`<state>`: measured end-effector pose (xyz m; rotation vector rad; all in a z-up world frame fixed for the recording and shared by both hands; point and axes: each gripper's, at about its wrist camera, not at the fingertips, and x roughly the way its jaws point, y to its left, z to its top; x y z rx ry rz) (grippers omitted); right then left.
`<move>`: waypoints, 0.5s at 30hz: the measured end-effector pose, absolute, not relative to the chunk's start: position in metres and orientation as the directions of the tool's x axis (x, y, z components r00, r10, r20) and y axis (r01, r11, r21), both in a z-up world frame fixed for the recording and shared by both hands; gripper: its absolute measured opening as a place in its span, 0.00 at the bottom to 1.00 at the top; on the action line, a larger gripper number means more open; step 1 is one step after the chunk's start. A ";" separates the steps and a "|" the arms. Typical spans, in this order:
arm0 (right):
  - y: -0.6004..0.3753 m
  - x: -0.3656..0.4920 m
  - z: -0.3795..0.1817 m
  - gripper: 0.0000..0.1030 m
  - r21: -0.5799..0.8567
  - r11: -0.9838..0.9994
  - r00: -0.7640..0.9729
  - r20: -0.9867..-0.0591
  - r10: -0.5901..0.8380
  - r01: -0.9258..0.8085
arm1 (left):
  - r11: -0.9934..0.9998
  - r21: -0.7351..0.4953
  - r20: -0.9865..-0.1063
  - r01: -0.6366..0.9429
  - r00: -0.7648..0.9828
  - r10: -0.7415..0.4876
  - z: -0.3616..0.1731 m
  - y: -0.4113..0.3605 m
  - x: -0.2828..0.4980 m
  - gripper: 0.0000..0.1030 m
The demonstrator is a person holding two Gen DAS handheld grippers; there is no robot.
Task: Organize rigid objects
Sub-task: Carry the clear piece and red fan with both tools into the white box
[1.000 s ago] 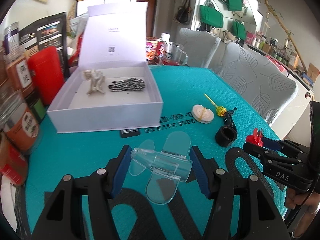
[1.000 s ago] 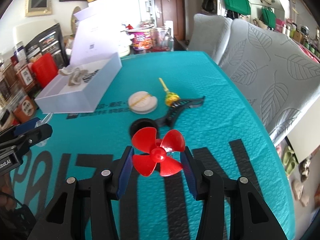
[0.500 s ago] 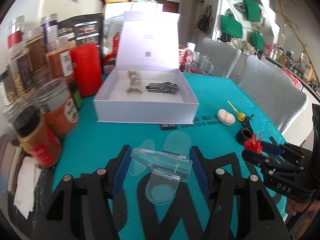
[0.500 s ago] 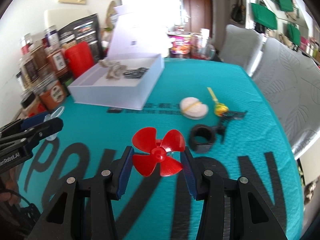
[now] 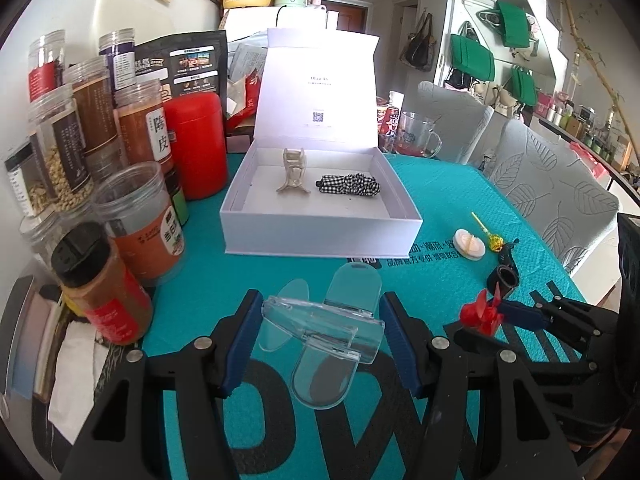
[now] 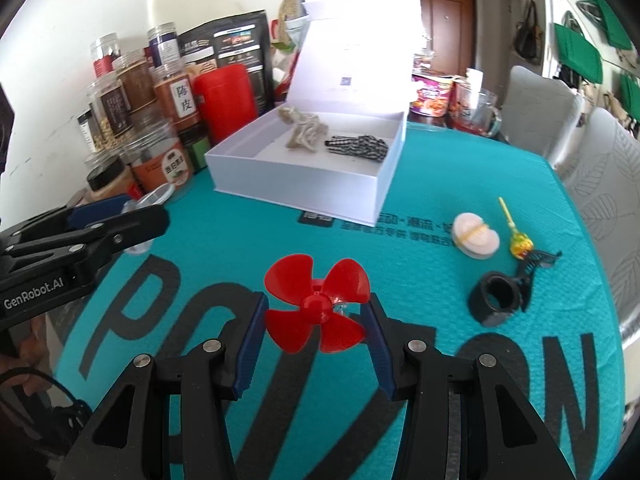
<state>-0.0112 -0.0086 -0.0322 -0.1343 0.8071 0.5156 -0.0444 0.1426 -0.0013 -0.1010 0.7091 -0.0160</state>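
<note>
- Now the left gripper [image 5: 320, 340] is clamped on a clear plastic clip [image 5: 320, 336], held above the teal mat [image 5: 224, 280].
- Ahead of it sits the open white box [image 5: 320, 236], with a beige claw clip [image 5: 294, 172] and a checkered scrunchie [image 5: 348, 186] inside.
- Beside it, the right gripper [image 6: 316, 320] pinches a red propeller [image 6: 316, 304]; a black ring clamp [image 6: 498, 298] lies ahead to its right.

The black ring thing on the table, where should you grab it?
Best guess: pinch the black ring across its round wall, coming from above. It sits open side up on the teal mat, and its thin toothed arm looks harder to hold.
</note>
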 end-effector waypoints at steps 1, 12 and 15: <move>-0.006 -0.010 -0.031 0.46 0.076 0.867 0.575 -0.719 0.391 -0.493 | 0.995 -0.097 -0.649 -0.018 0.759 -0.050 0.000 0.143 -0.042 0.58; 0.009 0.014 -0.003 0.46 0.084 0.850 0.578 -0.699 0.422 -0.520 | 0.997 -0.075 -0.614 0.013 0.787 -0.057 0.030 0.150 -0.006 0.58; 0.010 0.021 0.006 0.46 0.081 0.852 0.585 -0.692 0.422 -0.518 | 0.997 -0.068 -0.606 0.022 0.793 -0.059 0.039 0.151 0.002 0.58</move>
